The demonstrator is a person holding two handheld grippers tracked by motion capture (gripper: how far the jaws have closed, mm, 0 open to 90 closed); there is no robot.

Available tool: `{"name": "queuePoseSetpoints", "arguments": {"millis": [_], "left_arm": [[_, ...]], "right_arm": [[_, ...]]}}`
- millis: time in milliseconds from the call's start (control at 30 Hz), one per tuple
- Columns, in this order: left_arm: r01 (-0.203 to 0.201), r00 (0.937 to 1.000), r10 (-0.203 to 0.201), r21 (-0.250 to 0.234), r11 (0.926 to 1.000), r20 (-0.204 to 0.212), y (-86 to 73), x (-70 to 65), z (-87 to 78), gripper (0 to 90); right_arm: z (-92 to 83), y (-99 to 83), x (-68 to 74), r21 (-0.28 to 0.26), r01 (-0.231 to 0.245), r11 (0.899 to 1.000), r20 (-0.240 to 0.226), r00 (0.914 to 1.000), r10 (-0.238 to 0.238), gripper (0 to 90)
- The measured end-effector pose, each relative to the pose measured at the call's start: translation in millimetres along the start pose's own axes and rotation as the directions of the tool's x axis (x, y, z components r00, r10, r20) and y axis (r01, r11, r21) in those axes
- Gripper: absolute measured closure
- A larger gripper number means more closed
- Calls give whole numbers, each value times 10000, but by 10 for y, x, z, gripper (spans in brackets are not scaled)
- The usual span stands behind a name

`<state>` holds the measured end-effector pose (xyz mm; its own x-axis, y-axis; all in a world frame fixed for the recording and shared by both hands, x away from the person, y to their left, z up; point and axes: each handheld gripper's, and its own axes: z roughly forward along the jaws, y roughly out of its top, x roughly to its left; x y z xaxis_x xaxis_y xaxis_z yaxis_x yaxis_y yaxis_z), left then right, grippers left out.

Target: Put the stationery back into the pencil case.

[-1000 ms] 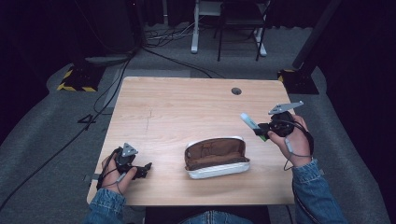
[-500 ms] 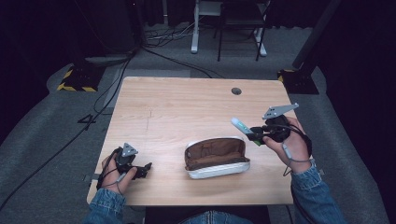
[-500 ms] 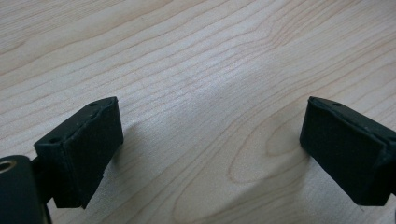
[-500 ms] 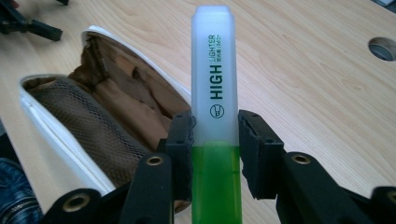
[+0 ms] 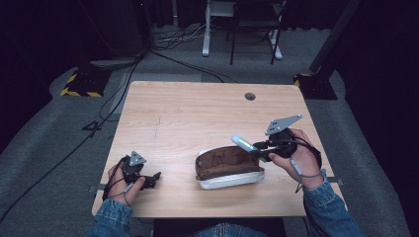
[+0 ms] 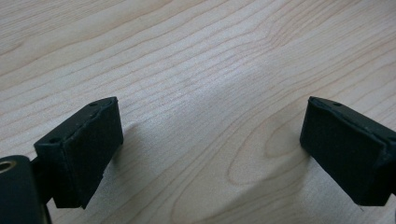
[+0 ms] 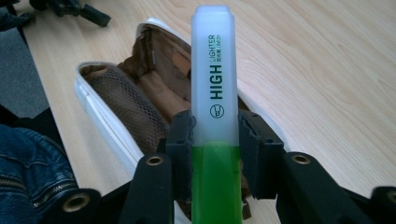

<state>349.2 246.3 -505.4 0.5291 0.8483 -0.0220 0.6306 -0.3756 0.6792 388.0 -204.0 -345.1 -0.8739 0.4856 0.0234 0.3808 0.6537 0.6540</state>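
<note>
Clearly, the right gripper (image 7: 215, 140) is clenched on a green highlighter pen with a translucent white cap (image 7: 212, 93); its two black jaws press the barrel from both sides just where the cap meets the green body. In the right gripper view the capped end points away from the claw, over the open pencil case of white shell and brown lining (image 7: 135, 88). In the high view the highlighter (image 5: 244, 143) sits above the right end of the case (image 5: 228, 168), tilted, with the cap toward the middle of the wooden table (image 5: 197, 113). I cannot tell if the pen touches the case.

Inside the case a brown mesh pocket (image 7: 123, 105) shows, and nothing lies between the pen and the opening.

The right hand (image 5: 296, 158) holds its gripper (image 5: 258, 147) just right of the case, the denim sleeve (image 5: 328, 210) coming from the near edge of the table.

Left of the case, well apart from it, the left hand (image 5: 121, 178) rests on the table with the left gripper (image 5: 155, 177). Its jaws are released, wide apart over bare wood, as the left gripper view (image 6: 210, 149) shows.

Beyond the case, near the far edge, there is a small round grey grommet (image 5: 250, 96) in the tabletop.
</note>
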Motion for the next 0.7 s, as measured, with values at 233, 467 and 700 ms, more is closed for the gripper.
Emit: {"name": "queuePoseSetpoints", "arguments": {"millis": [233, 467, 700], "left_arm": [[3, 10000, -3, -1, 10000, 1, 0, 0, 0, 61], [6, 10000, -6, 4, 10000, 10, 2, -4, 2, 61], [34, 10000, -34, -1, 10000, 26, 2, -6, 3, 61]], "right_arm": [[86, 42, 115, 231, 370, 9990, -378, 9986, -361, 671], [187, 64, 188, 420, 718, 9965, -691, 9952, -688, 671], [309, 74, 241, 656, 1005, 9928, -1079, 9898, -931, 671]]}}
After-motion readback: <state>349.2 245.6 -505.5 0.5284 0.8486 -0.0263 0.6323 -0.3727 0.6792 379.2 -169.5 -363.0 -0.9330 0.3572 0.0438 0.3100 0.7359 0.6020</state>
